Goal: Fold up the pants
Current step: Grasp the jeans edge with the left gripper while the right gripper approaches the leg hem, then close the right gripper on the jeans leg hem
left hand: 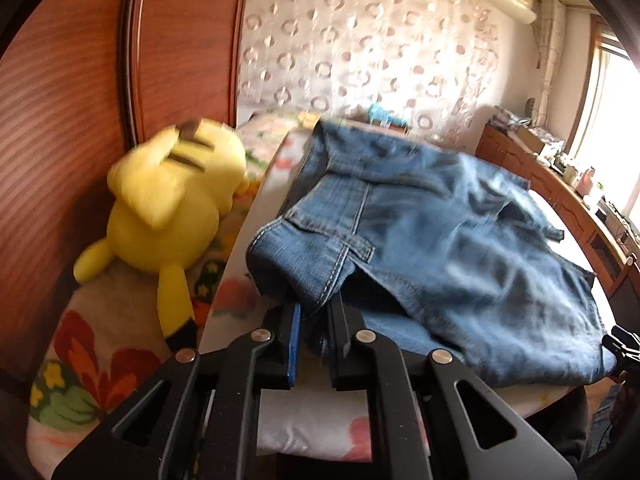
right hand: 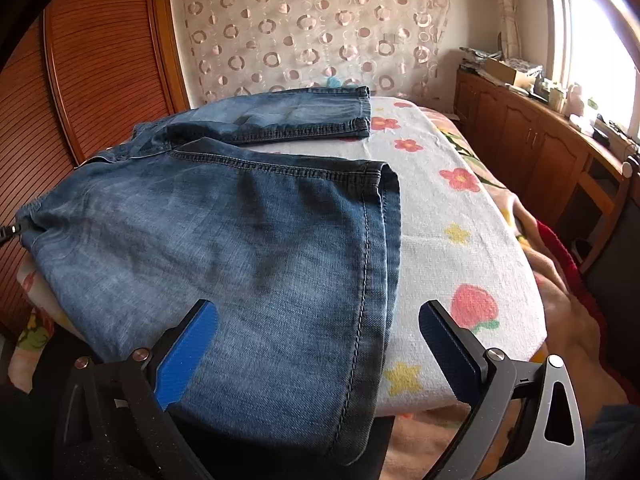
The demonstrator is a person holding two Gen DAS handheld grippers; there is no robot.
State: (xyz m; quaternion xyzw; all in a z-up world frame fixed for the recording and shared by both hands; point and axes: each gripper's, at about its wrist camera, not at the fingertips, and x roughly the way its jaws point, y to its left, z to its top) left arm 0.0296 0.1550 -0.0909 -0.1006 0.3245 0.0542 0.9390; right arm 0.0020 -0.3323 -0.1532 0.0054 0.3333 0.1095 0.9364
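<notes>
Left wrist view: left tool (left hand: pixel 316 312) pinches blurred jeans (left hand: pixel 420 216); right tool (right hand: pixel 320 336) gapes wide.

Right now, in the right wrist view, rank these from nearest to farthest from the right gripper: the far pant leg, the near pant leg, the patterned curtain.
From the right gripper:
1. Near pant leg, between its open jaws.
2. Far pant leg, across the bed.
3. Patterned curtain, on the back wall.

Left gripper (left hand: pixel 316 312) clamped on bunched edge of jeans (left hand: pixel 420 232), right ahead of the fingers; yellow plush toy (left hand: pixel 172 208) off to their left on flowered blanket (left hand: pixel 92 344).
</notes>
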